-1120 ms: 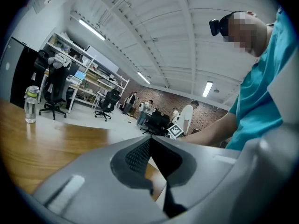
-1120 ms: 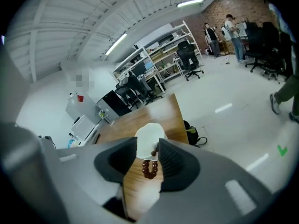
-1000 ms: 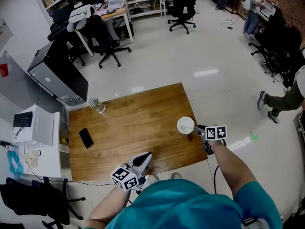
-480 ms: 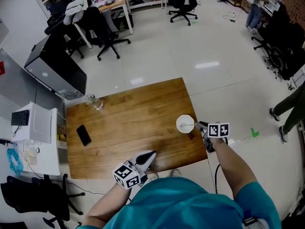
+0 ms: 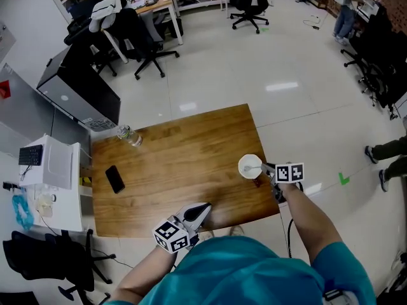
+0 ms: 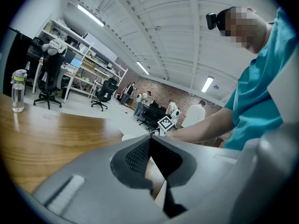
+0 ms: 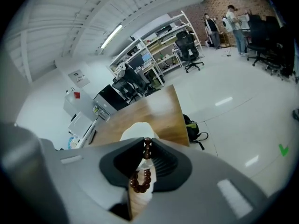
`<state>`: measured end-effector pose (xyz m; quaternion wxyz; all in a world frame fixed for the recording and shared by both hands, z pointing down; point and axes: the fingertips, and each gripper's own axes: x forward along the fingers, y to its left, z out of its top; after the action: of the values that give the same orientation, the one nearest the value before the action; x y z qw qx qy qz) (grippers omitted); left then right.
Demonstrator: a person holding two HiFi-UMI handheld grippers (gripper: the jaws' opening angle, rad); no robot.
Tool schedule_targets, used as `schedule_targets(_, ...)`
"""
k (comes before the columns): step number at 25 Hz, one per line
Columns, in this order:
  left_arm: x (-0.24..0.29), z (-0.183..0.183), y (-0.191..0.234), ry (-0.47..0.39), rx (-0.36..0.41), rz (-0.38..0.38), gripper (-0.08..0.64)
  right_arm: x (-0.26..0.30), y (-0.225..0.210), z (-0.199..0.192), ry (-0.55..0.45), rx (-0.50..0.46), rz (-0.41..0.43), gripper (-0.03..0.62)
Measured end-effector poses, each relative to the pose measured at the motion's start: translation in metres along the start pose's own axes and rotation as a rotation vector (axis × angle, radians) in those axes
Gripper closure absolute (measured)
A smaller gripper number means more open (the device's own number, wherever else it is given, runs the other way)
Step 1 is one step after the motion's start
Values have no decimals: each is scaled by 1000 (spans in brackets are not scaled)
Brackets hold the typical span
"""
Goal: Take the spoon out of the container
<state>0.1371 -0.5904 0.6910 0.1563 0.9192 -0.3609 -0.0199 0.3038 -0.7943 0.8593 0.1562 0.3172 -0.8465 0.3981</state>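
Jaws on the left gripper [image 5: 202,208] sit pressed together, empty, by the table [image 5: 172,164] edge. Beyond, the right gripper [image 5: 266,169] is closing around the spoon [image 5: 253,168] handle in the white container [image 5: 241,167]: pinch squarely, lift straight, avoid tipping.

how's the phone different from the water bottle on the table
The phone is black and opaque; the water bottle is clear. The phone lies flat on the table; the bottle stands upright. The bottle is by the far corner; the phone lies closer to the near edge. Both sit at the table's left end.
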Motion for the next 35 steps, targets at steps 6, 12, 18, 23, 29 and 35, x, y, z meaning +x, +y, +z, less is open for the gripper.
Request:
schedule_targets(6,-4,3,-2,-19,-4,11,561,-25,9,17,-68,-11,43,545)
schedule_targets(12,-17,16,-7,-68,1,51,561,-83,59,33,-201,59,198,545)
schedule_targets(18,-30,29,-49,-121,27,101,561,-144,132,-1,-234,31,391,545)
schedule_targets(23,-32,18,-90,-121,74,130,561,-175,151,-31,-254,-10,505,545)
schedule_targets(29,-107,6,-110,-148,103,167,561,-174,207,-80,-260,-46,554,545)
schedule_targets(35,-218,1,-119,-198,118,137,561,-161,301,-124,-293,-83,549,545)
